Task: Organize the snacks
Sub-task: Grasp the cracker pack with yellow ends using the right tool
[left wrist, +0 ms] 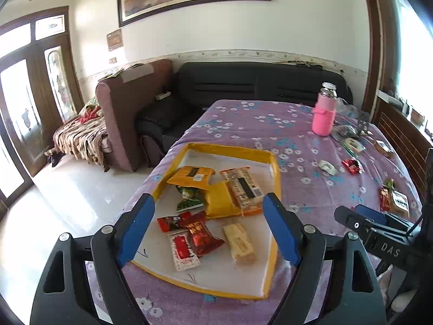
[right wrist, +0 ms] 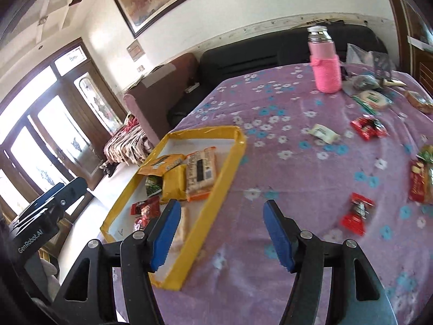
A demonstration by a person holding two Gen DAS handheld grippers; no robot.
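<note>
Both grippers, left [left wrist: 208,227] and right [right wrist: 222,234], gape wide, empty. Gathered snacks lie between the left fingers in the yellow-rimmed tray [left wrist: 275,168]; a stray red packet [right wrist: 356,214] waits right of the right fingers.

My left claw [left wrist: 208,227] and right claw [right wrist: 222,233] both wear blue pads on black arms. The table [left wrist: 243,124] has a purple cloth dotted with white and blue flowers. The tray [left wrist: 274,168] is white inside with a yellow rim. In it lie red packets [left wrist: 201,233], a green one [left wrist: 189,197] and yellow ones [left wrist: 190,176]. The bottle [left wrist: 323,117] is pink with a silver cap.
</note>
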